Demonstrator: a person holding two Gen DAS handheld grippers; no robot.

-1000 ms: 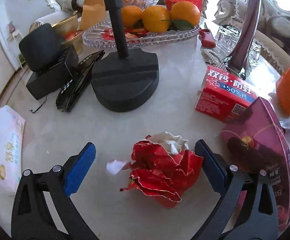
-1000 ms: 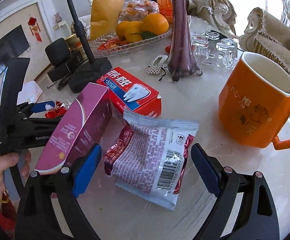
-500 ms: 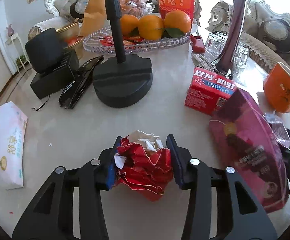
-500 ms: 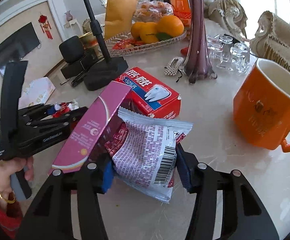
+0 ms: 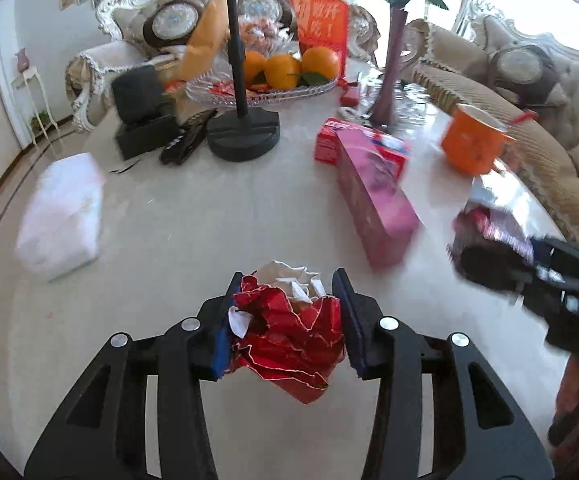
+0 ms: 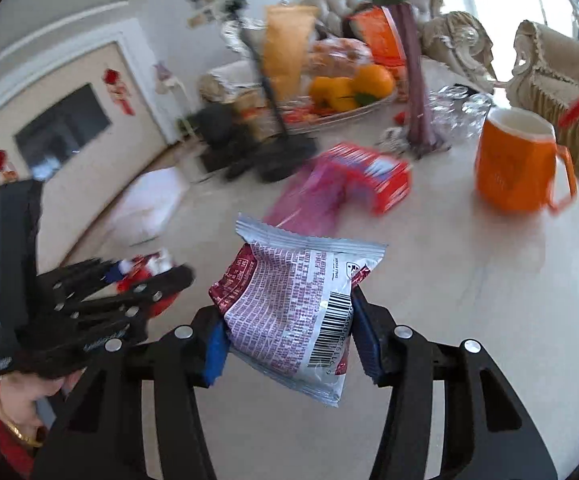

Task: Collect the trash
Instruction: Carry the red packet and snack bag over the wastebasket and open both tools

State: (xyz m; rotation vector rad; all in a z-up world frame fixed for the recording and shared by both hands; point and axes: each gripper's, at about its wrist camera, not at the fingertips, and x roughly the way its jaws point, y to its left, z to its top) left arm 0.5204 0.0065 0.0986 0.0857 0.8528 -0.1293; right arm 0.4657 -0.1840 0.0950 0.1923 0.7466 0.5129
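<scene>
Above the pale worktop (image 5: 161, 220), both tools carry trash. The left tool (image 5: 285, 320) is clamped narrow on a crumpled red wrapper (image 5: 289, 332) with white tissue bunched at its top; its blue pads press both sides of the wad, and a torn flap hangs below them. The right tool (image 6: 289, 328) is pinched on a silver snack packet (image 6: 293, 312), gripping it low near the barcode so the sealed upper edge stands free above the pads.

I judge that the step in hand is the carry: both pieces look lifted clear of the worktop and need to reach a bin, which shows in neither view. Doing it well is mostly a matter of holding the squeeze even. The wrapper is springy, loose foil; if the grip eases it will puff out and the tissue may drop, so keep the pressure firm until the wad is right over the bin. The packet is slick film held by a small patch, so it could slide out if swung; carry it smoothly and keep the tool tipped down so the packet hangs rather than levers.

Mind the route as well. A pink box (image 5: 373, 200) lies just beyond the wrapper, a red box (image 6: 373, 176) is behind it, and an orange mug (image 6: 517, 168) sits off to the right, well apart from the packet. Lift both tools high enough to clear these, keep the two tools apart so their loads do not snag, and release one piece at a time over the bin.
</scene>
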